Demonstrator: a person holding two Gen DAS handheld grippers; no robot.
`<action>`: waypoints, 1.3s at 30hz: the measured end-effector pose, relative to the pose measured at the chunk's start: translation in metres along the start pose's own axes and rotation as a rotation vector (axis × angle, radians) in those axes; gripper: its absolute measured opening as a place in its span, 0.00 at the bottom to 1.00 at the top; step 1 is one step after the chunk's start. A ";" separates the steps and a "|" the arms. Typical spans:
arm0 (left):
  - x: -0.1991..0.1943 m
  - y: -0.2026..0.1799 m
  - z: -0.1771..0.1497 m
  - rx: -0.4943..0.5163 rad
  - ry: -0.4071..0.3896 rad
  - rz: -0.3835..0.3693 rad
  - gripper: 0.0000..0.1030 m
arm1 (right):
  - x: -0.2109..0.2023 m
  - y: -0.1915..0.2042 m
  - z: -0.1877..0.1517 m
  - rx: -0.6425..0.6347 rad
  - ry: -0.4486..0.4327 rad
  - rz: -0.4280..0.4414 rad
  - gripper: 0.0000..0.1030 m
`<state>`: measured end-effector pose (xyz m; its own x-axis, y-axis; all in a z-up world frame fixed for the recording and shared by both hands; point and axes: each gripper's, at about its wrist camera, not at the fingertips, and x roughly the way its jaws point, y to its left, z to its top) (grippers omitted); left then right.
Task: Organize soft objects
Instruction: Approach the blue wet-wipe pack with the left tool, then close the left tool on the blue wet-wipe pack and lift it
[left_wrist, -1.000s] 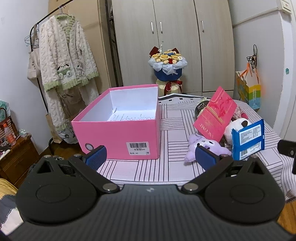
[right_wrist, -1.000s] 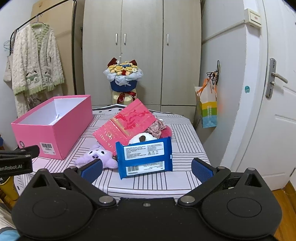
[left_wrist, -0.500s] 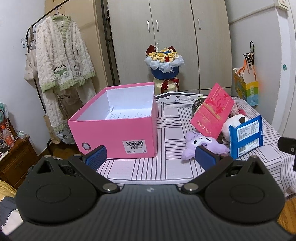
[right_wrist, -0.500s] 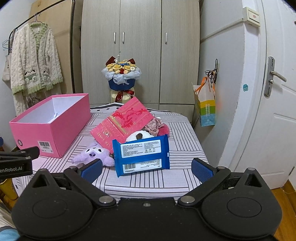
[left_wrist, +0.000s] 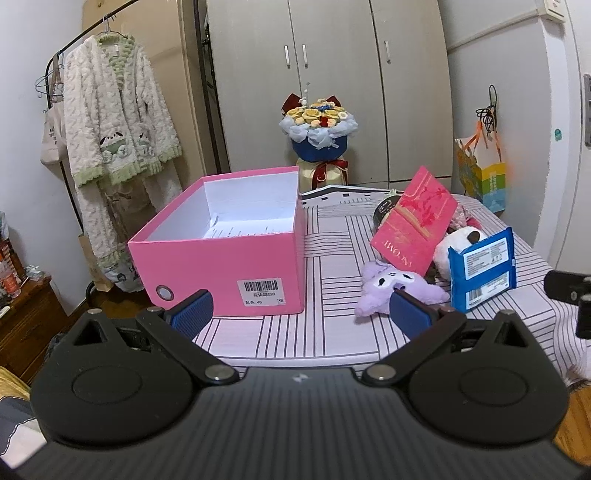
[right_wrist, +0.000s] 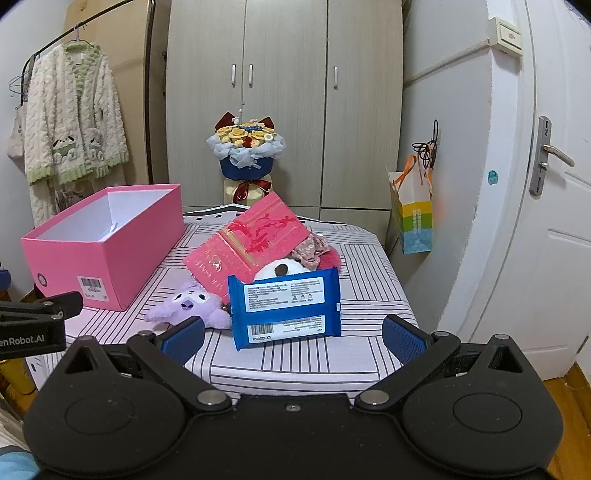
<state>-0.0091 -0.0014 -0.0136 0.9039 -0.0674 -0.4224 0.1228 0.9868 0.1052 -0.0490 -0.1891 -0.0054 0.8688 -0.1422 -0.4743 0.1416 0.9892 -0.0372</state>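
Note:
An open pink box (left_wrist: 229, 254) (right_wrist: 99, 251) stands on the left of the striped table (left_wrist: 332, 332), with only paper inside. To its right lies a pile: a purple plush (left_wrist: 391, 288) (right_wrist: 192, 302), a white plush (left_wrist: 454, 243) (right_wrist: 280, 269), a blue wipes pack (left_wrist: 484, 269) (right_wrist: 284, 306), a pink-red packet (left_wrist: 413, 225) (right_wrist: 247, 243) and a floral fabric piece (right_wrist: 314, 251). My left gripper (left_wrist: 301, 314) is open and empty, before the table's front edge. My right gripper (right_wrist: 293, 339) is open and empty, just before the wipes pack.
A flower bouquet (left_wrist: 319, 129) stands behind the table before wardrobe doors (left_wrist: 332, 74). A fleece robe (left_wrist: 114, 122) hangs on a rack at left. A colourful paper bag (right_wrist: 412, 218) hangs by the door (right_wrist: 554, 221) at right. A wooden cabinet (left_wrist: 22, 314) sits low left.
Both grippers have crept slightly towards the table and drifted a little; the objects look slightly larger. Nothing on the table has moved. Both stay open.

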 end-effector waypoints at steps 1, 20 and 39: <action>-0.001 0.000 0.000 -0.001 -0.004 -0.003 1.00 | 0.000 0.000 0.000 -0.003 -0.002 0.001 1.00; 0.009 0.002 0.009 -0.087 -0.060 -0.134 1.00 | 0.015 -0.010 -0.013 -0.059 -0.127 0.083 1.00; 0.102 -0.072 -0.001 -0.089 -0.039 -0.437 0.72 | 0.131 -0.058 -0.043 -0.169 -0.116 0.270 1.00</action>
<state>0.0740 -0.0793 -0.0654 0.7900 -0.4843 -0.3760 0.4622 0.8733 -0.1539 0.0358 -0.2638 -0.1035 0.9139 0.1323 -0.3837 -0.1730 0.9822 -0.0735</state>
